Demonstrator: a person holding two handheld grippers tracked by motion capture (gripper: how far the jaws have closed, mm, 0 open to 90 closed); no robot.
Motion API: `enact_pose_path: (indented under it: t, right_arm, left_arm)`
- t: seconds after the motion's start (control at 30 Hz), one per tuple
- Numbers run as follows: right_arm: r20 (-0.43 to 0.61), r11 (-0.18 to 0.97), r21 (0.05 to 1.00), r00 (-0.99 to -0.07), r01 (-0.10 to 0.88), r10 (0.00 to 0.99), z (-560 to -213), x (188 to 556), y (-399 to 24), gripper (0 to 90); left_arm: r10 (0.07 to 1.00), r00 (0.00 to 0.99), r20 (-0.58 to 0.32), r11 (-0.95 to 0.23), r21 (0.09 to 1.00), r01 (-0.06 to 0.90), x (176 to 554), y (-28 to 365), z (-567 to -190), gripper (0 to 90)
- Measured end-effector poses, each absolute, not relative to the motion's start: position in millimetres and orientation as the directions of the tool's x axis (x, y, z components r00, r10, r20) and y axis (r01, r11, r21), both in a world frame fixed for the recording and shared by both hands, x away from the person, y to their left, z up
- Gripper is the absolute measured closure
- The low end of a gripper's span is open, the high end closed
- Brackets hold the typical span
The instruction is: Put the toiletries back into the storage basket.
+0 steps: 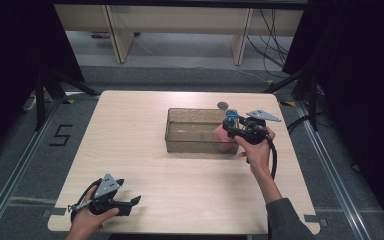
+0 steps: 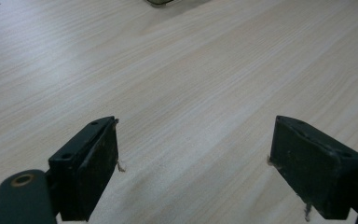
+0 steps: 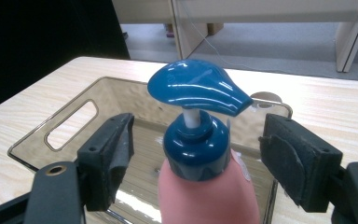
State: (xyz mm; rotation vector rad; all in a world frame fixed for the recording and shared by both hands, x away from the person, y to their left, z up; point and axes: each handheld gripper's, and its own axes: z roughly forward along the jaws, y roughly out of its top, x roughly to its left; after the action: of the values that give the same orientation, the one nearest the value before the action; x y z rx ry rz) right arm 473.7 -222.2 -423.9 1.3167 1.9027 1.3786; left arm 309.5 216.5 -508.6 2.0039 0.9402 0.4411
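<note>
**One table, one bin, one pump bottle, two grippers**

A dark-curtained room with grey floor surrounds a single light wood table [image 1: 180, 165]; pale wooden furniture legs stand beyond its far edge, and a "5" is marked on the floor to the left.

On the table sits one clear, smoky-tinted plastic bin [image 1: 192, 131], rectangular, with a cut-out handle visible in its end wall in the right gripper view [image 3: 70, 123]. One small round grey disc [image 1: 223, 105] lies on the table just behind the bin's far right corner.

One pink pump bottle [image 1: 224, 139] with a blue pump head [image 3: 198, 91] stands at the right end of the bin, upright; whether its base rests on the bin floor cannot be told.

The right gripper [image 1: 240, 131], held in the person's right hand [image 1: 256, 150], is at the bottle. In the right gripper view [image 3: 196, 163] its two black jaws stand spread on either side of the blue collar, with a gap on both sides, not touching it.

The left gripper [image 1: 130, 202], in the left hand [image 1: 87, 220], is near the table's front left corner, well apart from the bin. Its jaws [image 2: 193, 163] are spread wide over bare wood, holding nothing.
</note>
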Motion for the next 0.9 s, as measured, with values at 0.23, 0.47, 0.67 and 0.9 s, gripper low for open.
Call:
enact_pose_path:
  t: [0.23, 0.47, 0.67, 0.9]
  right_arm:
    - [0.184, 0.034, 0.9, -0.45, 0.435, 0.874, -424, 470, -224, 26.4]
    - [0.194, 0.02, 0.898, -0.437, 0.439, 0.879, -424, 466, -224, 26.4]
    - [0.16, 0.055, 0.898, -0.44, 0.436, 0.883, -423, 465, -229, 26.3]
    - [0.2, 0.02, 0.887, -0.424, 0.46, 0.883, -422, 460, -227, 26.3]
  left_arm:
    - [0.755, 0.655, -0.037, -0.352, 0.82, 0.452, 309, 217, -509, 14.8]
    - [0.757, 0.652, -0.036, -0.35, 0.82, 0.452, 309, 216, -509, 14.8]
    - [0.757, 0.652, -0.036, -0.35, 0.82, 0.452, 309, 216, -508, 14.8]
    - [0.755, 0.655, -0.032, -0.354, 0.82, 0.449, 309, 217, -508, 14.9]
